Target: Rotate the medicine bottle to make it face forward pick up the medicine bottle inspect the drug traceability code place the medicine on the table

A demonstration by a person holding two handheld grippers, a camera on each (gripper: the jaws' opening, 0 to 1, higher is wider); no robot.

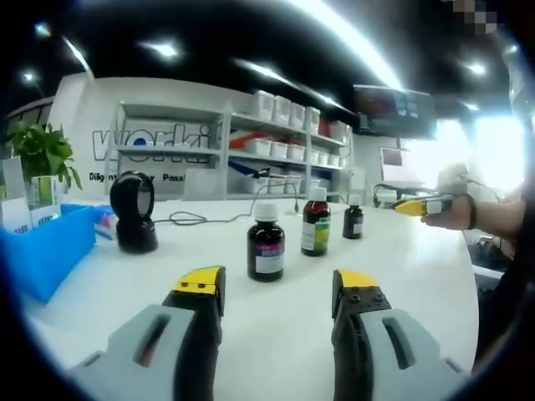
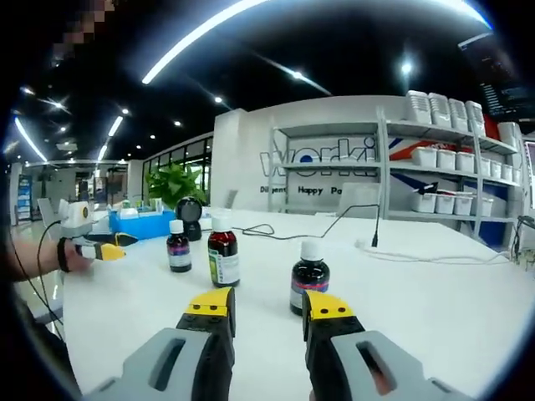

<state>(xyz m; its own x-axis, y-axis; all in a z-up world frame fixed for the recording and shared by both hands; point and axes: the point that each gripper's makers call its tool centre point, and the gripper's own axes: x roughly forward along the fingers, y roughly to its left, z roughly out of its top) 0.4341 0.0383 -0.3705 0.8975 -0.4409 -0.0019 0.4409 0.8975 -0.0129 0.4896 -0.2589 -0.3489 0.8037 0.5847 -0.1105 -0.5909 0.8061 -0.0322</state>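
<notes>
Three dark glass medicine bottles with white caps stand upright in a loose row on the white table (image 1: 276, 334). Taking the middle bottle (image 1: 316, 222) as the landmark: it is the tallest, filled with dark reddish liquid, and wears a green and white label. In the left gripper view the near bottle (image 1: 266, 243), with a purple and white label, stands just beside it toward the camera, and the far bottle (image 1: 354, 218), the smallest looking, stands just beyond it. All three are apart from one another.

The left gripper (image 1: 276, 288) hangs above the table short of the near bottle, its yellow-tipped jaws spread with nothing between them. The right gripper (image 2: 267, 306) is also spread and holds nothing; in the right gripper view a bottle with a blue and red label band stands just ahead of its jaws.

Behind the middle bottle, a black scanner (image 1: 133, 210) on a round stand sits on the table, with a black cable (image 1: 209, 219) trailing from it. Beyond the scanner are a blue bin (image 1: 50, 246) and a green potted plant (image 1: 42, 154). White shelves (image 1: 284, 138) with white boxes line the back wall, under bright strip lights on a dark ceiling.
</notes>
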